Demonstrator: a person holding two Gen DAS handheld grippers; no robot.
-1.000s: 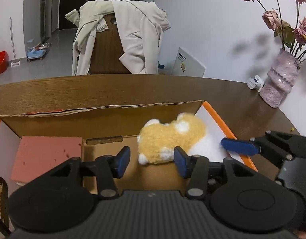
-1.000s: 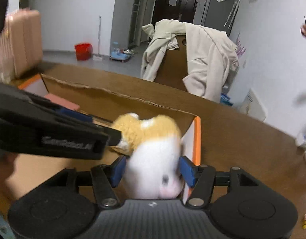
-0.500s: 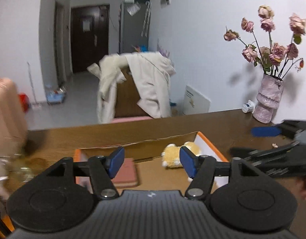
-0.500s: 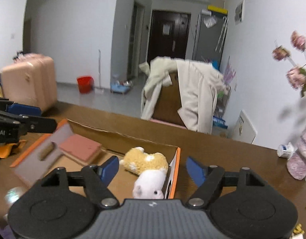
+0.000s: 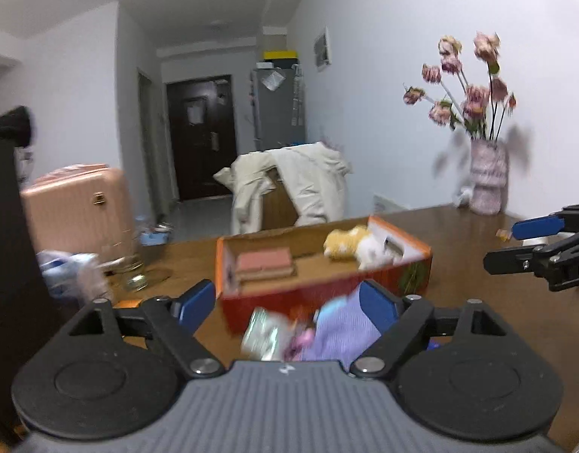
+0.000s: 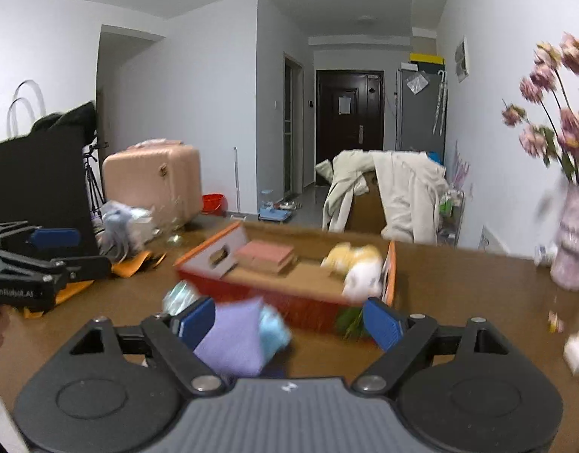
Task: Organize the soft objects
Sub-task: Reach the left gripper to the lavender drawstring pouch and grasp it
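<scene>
An orange cardboard box [image 5: 319, 294] [image 6: 274, 298] stands on the brown table. Inside it lie a yellow-and-white plush toy [image 5: 355, 247] [image 6: 359, 268] at the right end and a pink pad [image 5: 263, 262] [image 6: 265, 253] at the left. A purple cloth [image 5: 342, 334] [image 6: 233, 339] with a light blue piece [image 6: 272, 330] and a shiny packet [image 5: 261, 336] [image 6: 180, 296] lie on the table in front of the box. My left gripper [image 5: 287, 304] is open and empty above them. My right gripper [image 6: 289, 321] is open and empty, also seen from the left wrist view [image 5: 531, 241].
A pink vase with dried roses [image 5: 485, 185] [image 6: 574, 249] stands at the table's far right. A chair draped with a beige jacket [image 5: 289, 188] [image 6: 387, 196] is behind the table. A pink suitcase [image 5: 76, 207] [image 6: 153, 181], a glass jar [image 5: 133, 273] and orange cloth [image 6: 134, 260] are on the left.
Both grippers have pulled back and up from the box. The right gripper has let go of the plush toy, which now lies in the box. The purple cloth has come into view.
</scene>
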